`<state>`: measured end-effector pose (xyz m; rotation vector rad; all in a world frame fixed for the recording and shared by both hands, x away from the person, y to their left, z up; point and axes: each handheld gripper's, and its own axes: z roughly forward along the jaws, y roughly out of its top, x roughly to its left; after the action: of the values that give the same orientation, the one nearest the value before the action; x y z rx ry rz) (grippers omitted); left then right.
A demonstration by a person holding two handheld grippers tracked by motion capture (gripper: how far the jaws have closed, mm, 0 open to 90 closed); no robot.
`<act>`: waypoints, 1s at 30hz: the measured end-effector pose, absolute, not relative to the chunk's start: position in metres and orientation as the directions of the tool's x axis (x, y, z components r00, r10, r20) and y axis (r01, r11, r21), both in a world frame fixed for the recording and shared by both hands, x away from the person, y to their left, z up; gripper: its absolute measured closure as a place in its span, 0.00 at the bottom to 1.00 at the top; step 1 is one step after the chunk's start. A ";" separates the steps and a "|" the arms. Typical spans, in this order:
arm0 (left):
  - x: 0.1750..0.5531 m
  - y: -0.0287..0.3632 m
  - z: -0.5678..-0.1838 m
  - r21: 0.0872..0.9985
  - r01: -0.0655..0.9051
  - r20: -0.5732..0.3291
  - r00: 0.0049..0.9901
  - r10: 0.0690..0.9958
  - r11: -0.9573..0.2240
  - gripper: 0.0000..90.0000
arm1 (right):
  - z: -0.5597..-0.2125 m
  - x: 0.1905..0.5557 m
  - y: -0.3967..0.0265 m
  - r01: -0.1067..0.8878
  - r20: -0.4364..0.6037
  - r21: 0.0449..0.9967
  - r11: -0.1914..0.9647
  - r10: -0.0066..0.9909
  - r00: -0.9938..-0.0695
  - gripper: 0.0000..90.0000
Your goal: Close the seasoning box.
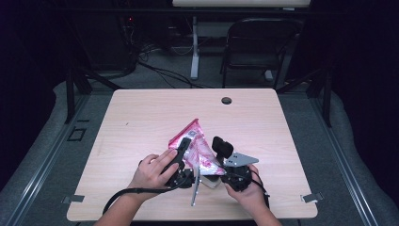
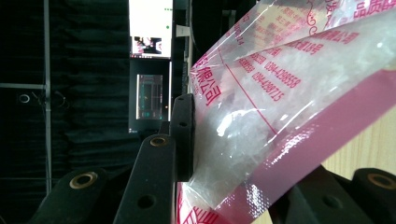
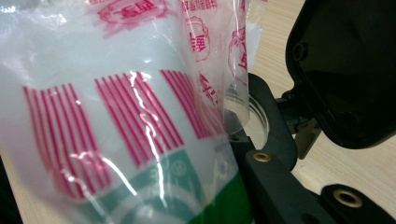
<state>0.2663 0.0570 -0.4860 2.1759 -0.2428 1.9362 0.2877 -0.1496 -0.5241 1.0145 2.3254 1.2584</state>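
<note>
Pink-and-clear printed plastic bag [image 1: 195, 146] is held up off the table [image 1: 141, 117] near its near edge, centre, between both grippers: left gripper [image 1: 181, 160] pinches the bag's left side, right gripper [image 1: 221, 162] has its jaws closed on the bag's lower right end.

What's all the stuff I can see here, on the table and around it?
Plastic bag: one, clear with pink print, near table edge, held between both grippers.
Table: one, light wood, centre; a round hole near its far edge.
Chair: one, black, behind the table.
Screen: one, lit, in the dark background of the left gripper view.
Left gripper: black, closed on the bag.
Right gripper: black, closed on the bag.
Hands: two, at the bottom.
</note>
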 end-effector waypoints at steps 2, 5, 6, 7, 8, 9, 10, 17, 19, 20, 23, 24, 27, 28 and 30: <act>0.266 0.057 -0.486 0.052 -0.267 0.993 0.115 0.022 -0.962 0.81 | -0.524 0.287 -0.149 0.436 0.055 0.820 0.371 0.707 -0.705 1.00; 0.266 0.057 -0.486 0.057 -0.262 0.992 0.121 0.026 -0.963 0.81 | -0.524 0.287 -0.148 0.435 0.057 0.822 0.366 0.708 -0.704 1.00; 0.266 0.057 -0.485 0.054 -0.267 0.993 0.114 0.024 -0.962 0.81 | -0.524 0.287 -0.149 0.435 0.056 0.822 0.368 0.707 -0.705 1.00; 0.266 0.057 -0.485 0.055 -0.268 0.993 0.114 0.025 -0.962 0.81 | -0.523 0.287 -0.149 0.434 0.057 0.822 0.368 0.706 -0.706 1.00; 0.265 0.057 -0.486 0.061 -0.263 0.992 0.123 0.029 -0.963 0.81 | -0.523 0.287 -0.149 0.434 0.055 0.822 0.369 0.707 -0.705 1.00; 0.265 0.057 -0.486 0.058 -0.260 0.992 0.121 0.027 -0.964 0.81 | -0.523 0.287 -0.149 0.434 0.056 0.823 0.366 0.709 -0.703 1.00; 0.265 0.056 -0.486 0.054 -0.264 0.993 0.116 0.024 -0.963 0.81 | -0.523 0.287 -0.149 0.436 0.056 0.822 0.366 0.709 -0.703 1.00; 0.264 0.055 -0.485 0.061 -0.266 0.992 0.119 0.030 -0.962 0.81 | -0.524 0.287 -0.150 0.439 0.060 0.823 0.360 0.713 -0.698 1.00; 0.264 0.055 -0.485 0.069 -0.262 0.991 0.129 0.036 -0.963 0.81 | -0.524 0.287 -0.150 0.438 0.059 0.824 0.360 0.714 -0.698 1.00; 0.264 0.055 -0.485 0.072 -0.267 0.991 0.127 0.039 -0.961 0.81 | -0.524 0.288 -0.150 0.438 0.060 0.825 0.358 0.714 -0.698 1.00; 0.263 0.055 -0.485 0.069 -0.268 0.992 0.122 0.038 -0.961 0.81 | -0.524 0.288 -0.150 0.439 0.062 0.825 0.354 0.716 -0.695 1.00; 0.264 0.055 -0.485 0.066 -0.273 0.992 0.118 0.035 -0.960 0.81 | -0.524 0.288 -0.151 0.438 0.060 0.826 0.355 0.717 -0.695 1.00; 0.265 0.056 -0.485 0.062 -0.277 0.993 0.115 0.030 -0.959 0.81 | -0.523 0.288 -0.151 0.440 0.060 0.825 0.356 0.718 -0.693 1.00; 0.265 0.057 -0.485 0.064 -0.275 0.992 0.123 0.031 -0.959 0.82 | -0.523 0.288 -0.151 0.440 0.062 0.826 0.353 0.719 -0.692 1.00; 0.266 0.058 -0.485 0.068 -0.272 0.991 0.131 0.034 -0.960 0.82 | -0.523 0.287 -0.151 0.440 0.065 0.827 0.351 0.717 -0.694 1.00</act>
<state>0.2663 0.0580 -0.4852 2.1743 -0.2351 1.9159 0.2874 -0.1512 -0.5230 1.0259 2.3096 1.2676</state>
